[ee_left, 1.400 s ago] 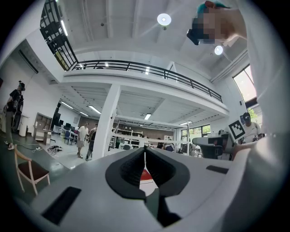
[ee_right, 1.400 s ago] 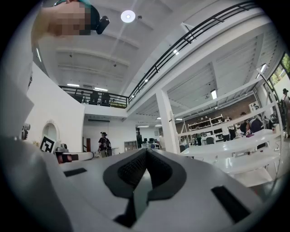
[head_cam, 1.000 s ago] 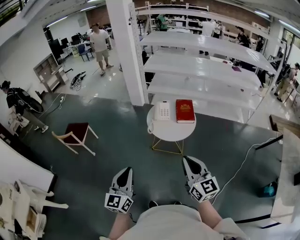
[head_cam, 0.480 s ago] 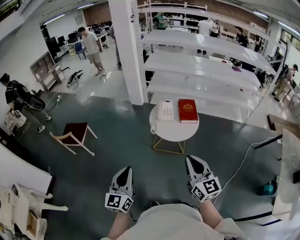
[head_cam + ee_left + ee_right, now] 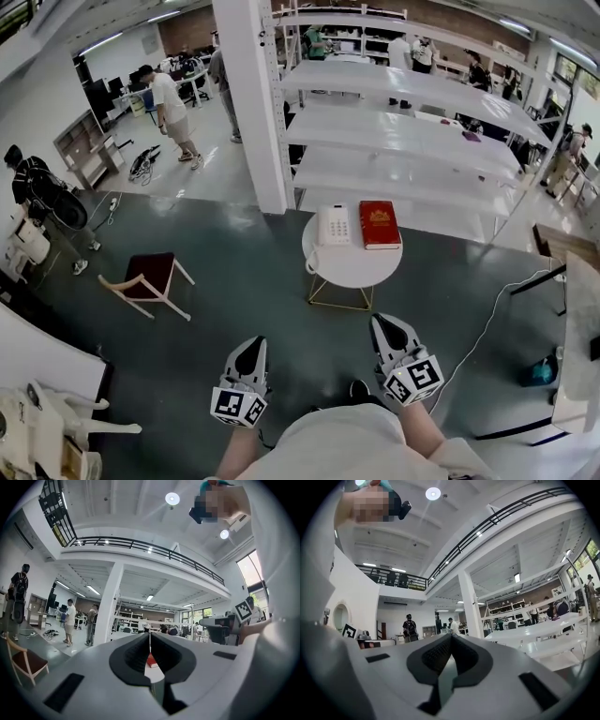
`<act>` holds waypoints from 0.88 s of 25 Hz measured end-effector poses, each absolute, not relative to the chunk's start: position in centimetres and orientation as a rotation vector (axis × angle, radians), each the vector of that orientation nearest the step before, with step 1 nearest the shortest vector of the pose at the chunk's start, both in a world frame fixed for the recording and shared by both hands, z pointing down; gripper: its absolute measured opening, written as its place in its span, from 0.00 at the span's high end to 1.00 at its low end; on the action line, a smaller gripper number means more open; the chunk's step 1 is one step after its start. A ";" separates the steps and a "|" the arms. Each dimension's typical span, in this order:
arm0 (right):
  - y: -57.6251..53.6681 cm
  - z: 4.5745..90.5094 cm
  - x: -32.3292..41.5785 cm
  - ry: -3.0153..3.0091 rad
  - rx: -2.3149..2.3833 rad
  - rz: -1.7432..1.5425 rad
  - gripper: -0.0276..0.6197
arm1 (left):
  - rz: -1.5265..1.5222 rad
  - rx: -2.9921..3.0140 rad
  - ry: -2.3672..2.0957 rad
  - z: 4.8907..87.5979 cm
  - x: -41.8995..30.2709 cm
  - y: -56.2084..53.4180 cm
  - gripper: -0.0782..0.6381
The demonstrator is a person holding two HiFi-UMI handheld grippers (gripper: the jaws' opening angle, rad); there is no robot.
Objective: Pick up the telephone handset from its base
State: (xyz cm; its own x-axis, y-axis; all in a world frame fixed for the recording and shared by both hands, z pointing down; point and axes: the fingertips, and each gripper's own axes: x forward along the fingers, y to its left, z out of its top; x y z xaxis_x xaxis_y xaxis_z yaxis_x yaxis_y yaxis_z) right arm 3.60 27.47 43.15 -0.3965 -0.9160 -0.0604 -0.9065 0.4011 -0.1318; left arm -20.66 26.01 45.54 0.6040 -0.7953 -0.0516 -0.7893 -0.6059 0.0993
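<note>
A white telephone (image 5: pixel 333 225) with its handset on the base stands on the far left of a small round white table (image 5: pixel 354 266); its coiled cord hangs over the table's left edge. My left gripper (image 5: pixel 251 348) and right gripper (image 5: pixel 382 324) are held level over the dark floor, short of the table and apart from the phone. Both are shut with nothing between the jaws. In the left gripper view the left gripper (image 5: pixel 150 635) points at the table. In the right gripper view the right gripper (image 5: pixel 451 637) points past it.
A red book (image 5: pixel 379 224) lies beside the phone, also seen as the red book (image 5: pixel 151 661). A white pillar (image 5: pixel 251 103) and long white shelves (image 5: pixel 403 131) stand behind the table. A wooden chair (image 5: pixel 147 279) is at left. A cable (image 5: pixel 487 323) crosses the floor at right. People walk in the background.
The table with the phone sits a little nearer and lower in the head view. Both grippers keep their place in the picture, still shut. The walking person in white moved left.
</note>
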 end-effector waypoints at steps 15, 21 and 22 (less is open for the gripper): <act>15.4 43.7 5.5 2.563 -1.527 -0.050 0.94 | -0.128 2.775 -1.390 45.7 -17.9 15.0 0.86; 6.9 43.9 7.9 2.595 -1.468 -0.083 0.94 | -0.144 2.718 -1.473 45.1 -15.9 7.8 0.86; 5.6 43.8 8.4 2.607 -1.457 -0.080 0.94 | -0.148 2.710 -1.492 44.6 -15.4 6.6 0.86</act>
